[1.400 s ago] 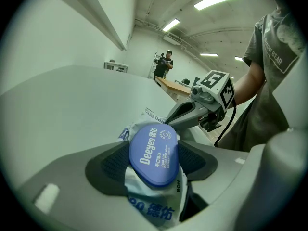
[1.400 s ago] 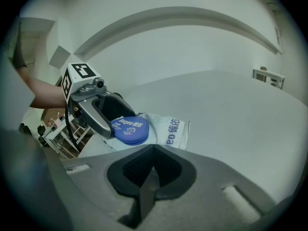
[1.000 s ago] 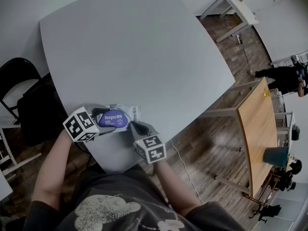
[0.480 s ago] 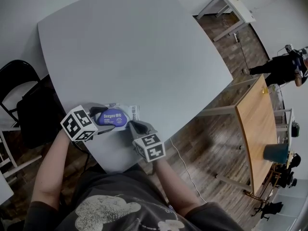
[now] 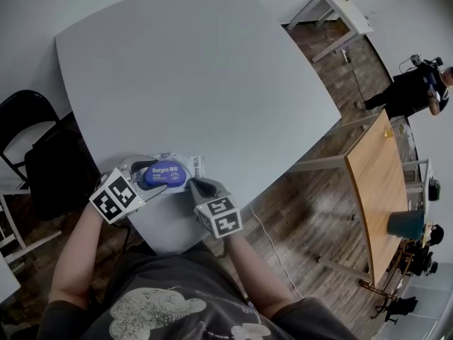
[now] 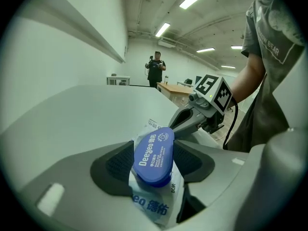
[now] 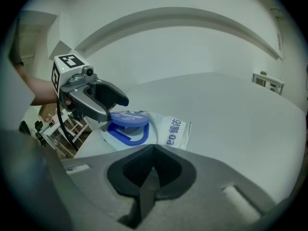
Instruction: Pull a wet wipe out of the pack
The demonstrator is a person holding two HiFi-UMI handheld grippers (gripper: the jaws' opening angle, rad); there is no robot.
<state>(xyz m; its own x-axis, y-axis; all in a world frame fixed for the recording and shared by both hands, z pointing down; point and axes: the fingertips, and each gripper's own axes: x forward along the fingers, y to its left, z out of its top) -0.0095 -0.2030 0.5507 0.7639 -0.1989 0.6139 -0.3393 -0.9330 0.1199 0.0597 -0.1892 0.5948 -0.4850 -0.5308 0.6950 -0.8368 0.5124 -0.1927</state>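
A white wet wipe pack (image 5: 190, 164) with a blue lid (image 5: 164, 173) lies near the front edge of the grey table (image 5: 198, 69). My left gripper (image 5: 152, 177) reaches in from the left. Its jaws have just been closing, and the lid (image 6: 154, 155) now sits between the pads, which touch both its sides. In the right gripper view the lid (image 7: 126, 118) is tilted up above its blue ring (image 7: 126, 134), with the left gripper (image 7: 115, 110) around it. My right gripper (image 5: 195, 184) is shut with nothing between its pads (image 7: 153, 170). It rests at the pack's right front corner.
The table's front edge runs just below the pack. A black chair (image 5: 28, 119) stands left of the table. A wooden table (image 5: 379, 183) and a white desk (image 5: 343, 9) stand to the right. A person (image 5: 414, 91) stands on the wooden floor far right.
My left gripper has rolled, its marker cube has dropped a little, and its jaws have narrowed around the blue lid. The right gripper and the pack have stayed put.
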